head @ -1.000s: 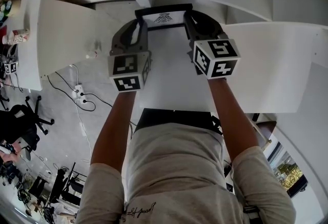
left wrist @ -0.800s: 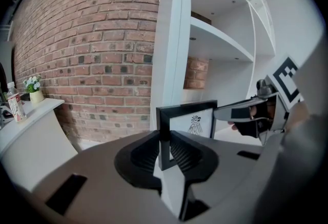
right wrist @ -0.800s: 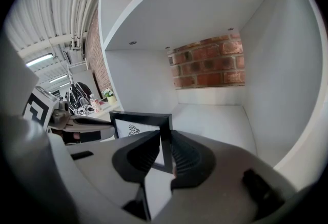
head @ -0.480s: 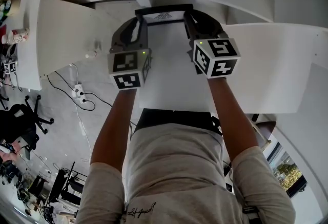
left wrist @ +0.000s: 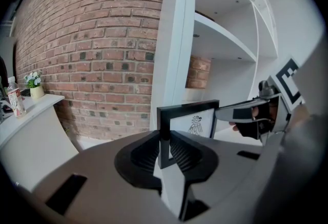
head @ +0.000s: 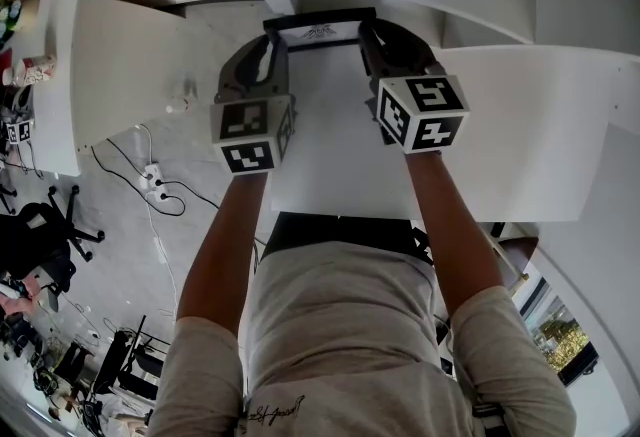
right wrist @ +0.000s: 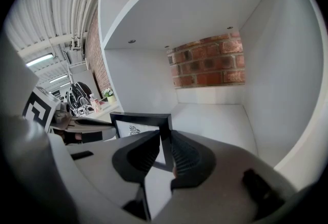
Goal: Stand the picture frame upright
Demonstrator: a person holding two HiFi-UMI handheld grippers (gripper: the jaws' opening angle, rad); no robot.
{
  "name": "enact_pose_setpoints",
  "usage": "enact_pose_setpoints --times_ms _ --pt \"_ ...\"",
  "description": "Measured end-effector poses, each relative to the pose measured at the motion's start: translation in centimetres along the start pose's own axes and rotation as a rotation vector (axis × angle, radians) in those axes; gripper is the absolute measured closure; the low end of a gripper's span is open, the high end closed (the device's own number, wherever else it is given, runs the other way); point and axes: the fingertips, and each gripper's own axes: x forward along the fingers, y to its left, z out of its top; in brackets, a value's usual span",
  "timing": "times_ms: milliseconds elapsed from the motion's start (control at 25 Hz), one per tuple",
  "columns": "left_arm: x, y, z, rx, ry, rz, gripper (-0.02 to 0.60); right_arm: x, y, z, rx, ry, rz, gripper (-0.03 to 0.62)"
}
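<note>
A black picture frame (head: 318, 29) with a white print and a small dark emblem stands upright on the white shelf surface (head: 330, 155), at the far end between my two grippers. My left gripper (head: 274, 43) is shut on the frame's left upright edge (left wrist: 164, 130), which sits between the ribbed pads (left wrist: 148, 152). My right gripper (head: 366, 37) is shut on the frame's right edge (right wrist: 165, 136). Each gripper view shows the other gripper (left wrist: 246, 114) (right wrist: 82, 126) holding the opposite side. The frame's bottom edge is hidden behind the jaws.
A white shelving unit (right wrist: 205, 28) with a brick back wall (right wrist: 210, 66) encloses the frame, with a vertical divider (left wrist: 174, 38) just to its left. Further left is a brick wall (left wrist: 92, 54), a white counter with a bottle (left wrist: 14, 101) and flowers, floor cables (head: 160, 187) and chairs.
</note>
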Motion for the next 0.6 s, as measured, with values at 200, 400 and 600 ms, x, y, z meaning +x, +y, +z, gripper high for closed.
enact_pose_setpoints --times_ms 200,400,600 --pt "0.00 -0.05 -0.20 0.009 0.003 0.000 0.508 -0.08 -0.07 0.02 0.000 -0.003 -0.003 0.516" --pt "0.03 -0.01 -0.04 0.021 0.004 -0.004 0.506 -0.01 -0.07 0.07 0.002 -0.006 -0.007 0.514" --pt "-0.05 -0.01 -0.03 0.027 0.007 0.001 0.506 -0.10 0.01 0.10 -0.001 -0.008 -0.013 0.514"
